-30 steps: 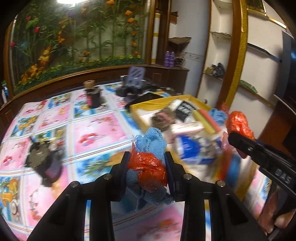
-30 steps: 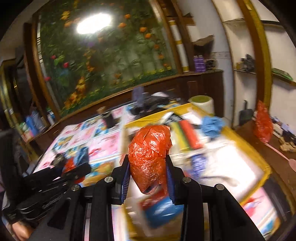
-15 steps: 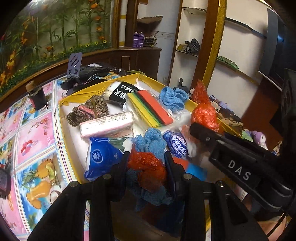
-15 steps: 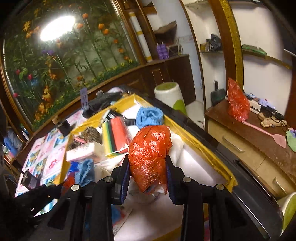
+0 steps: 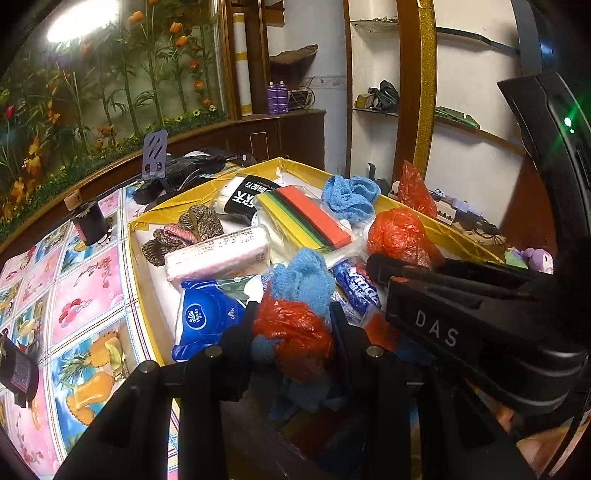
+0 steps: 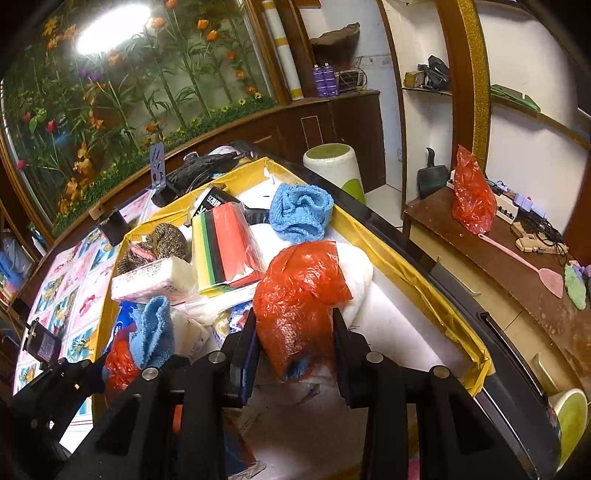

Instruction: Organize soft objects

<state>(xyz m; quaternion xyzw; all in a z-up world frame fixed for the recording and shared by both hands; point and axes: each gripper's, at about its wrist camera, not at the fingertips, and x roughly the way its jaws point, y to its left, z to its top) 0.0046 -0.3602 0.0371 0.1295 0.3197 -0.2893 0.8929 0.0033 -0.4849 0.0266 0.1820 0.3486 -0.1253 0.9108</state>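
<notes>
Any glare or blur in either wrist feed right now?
Left wrist view: ceiling light blows out the top-left, the box contents stay sharp, edges bend from the fisheye. Right wrist view: same light flares, the red bag is crisp.

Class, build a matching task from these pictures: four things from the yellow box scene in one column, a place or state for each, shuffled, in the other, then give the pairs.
1. red bag
2. blue cloth
3. pink pack
4. swatter

A. lies on the wooden sideboard
B. gripped in the right tongs
C. lies loose at the box's far end
D. lies beside the brown knit

Pairs: 1-B, 2-C, 3-D, 4-A
</notes>
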